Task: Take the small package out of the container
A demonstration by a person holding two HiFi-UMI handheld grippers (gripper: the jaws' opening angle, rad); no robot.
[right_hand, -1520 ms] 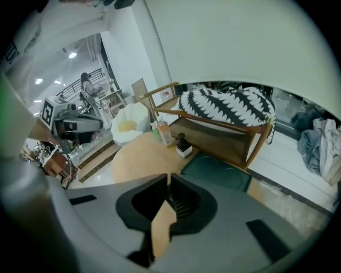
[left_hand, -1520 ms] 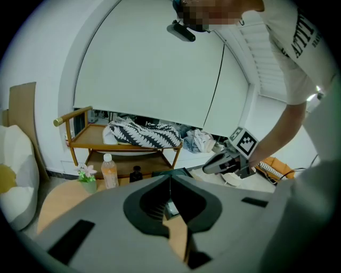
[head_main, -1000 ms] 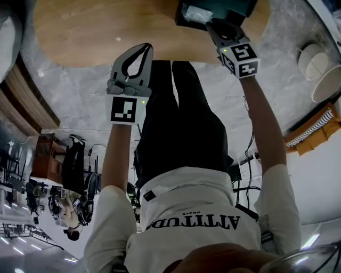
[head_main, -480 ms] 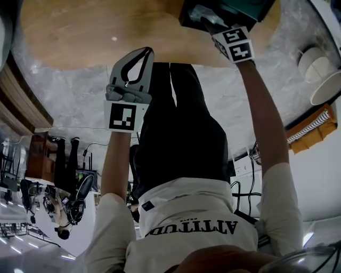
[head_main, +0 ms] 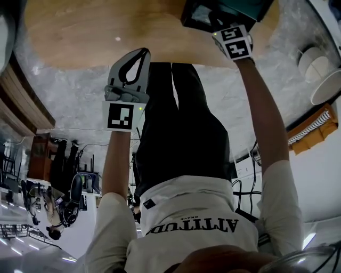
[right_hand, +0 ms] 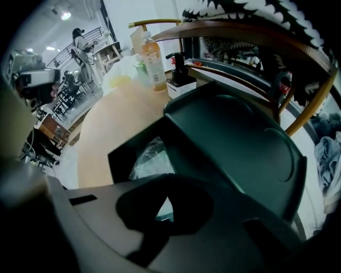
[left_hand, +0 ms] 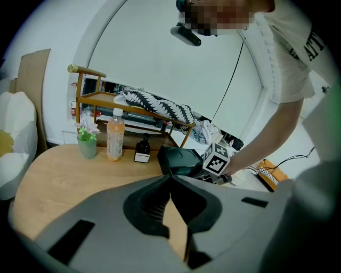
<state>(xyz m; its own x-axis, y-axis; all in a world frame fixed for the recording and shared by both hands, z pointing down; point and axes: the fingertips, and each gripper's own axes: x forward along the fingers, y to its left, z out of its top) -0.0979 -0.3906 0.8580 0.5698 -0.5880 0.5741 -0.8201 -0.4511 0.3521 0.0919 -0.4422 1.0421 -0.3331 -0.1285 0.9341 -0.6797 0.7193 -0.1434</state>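
The dark teal container (head_main: 256, 8) stands on the wooden table's far right, with its open side facing me. Inside it lies the small package (right_hand: 152, 157), a clear crinkled plastic bag. My right gripper (head_main: 216, 24) reaches down into the opening. Its jaws have just been closing and now meet (right_hand: 165, 178) on the bag's near edge, with the film caught at the tips. My left gripper (head_main: 141, 53) hangs over the table's near edge, away from the container. It is shut (left_hand: 170, 176) with nothing in it. From the left gripper view I see the container (left_hand: 181, 160) and the right gripper's marker cube (left_hand: 217, 158).
On the round wooden table (left_hand: 64, 176) stand a small plant pot (left_hand: 88, 144), an orange drink bottle (left_hand: 114, 136) and a dark pump bottle (left_hand: 142, 149). A wooden rack (left_hand: 133, 109) with a striped cloth (left_hand: 160, 104) stands behind them. White round bins (head_main: 319, 69) stand on the floor.
The right gripper has gone down into the container's opening, and its marker cube now covers the package that showed there before. The left gripper has sunk a little.
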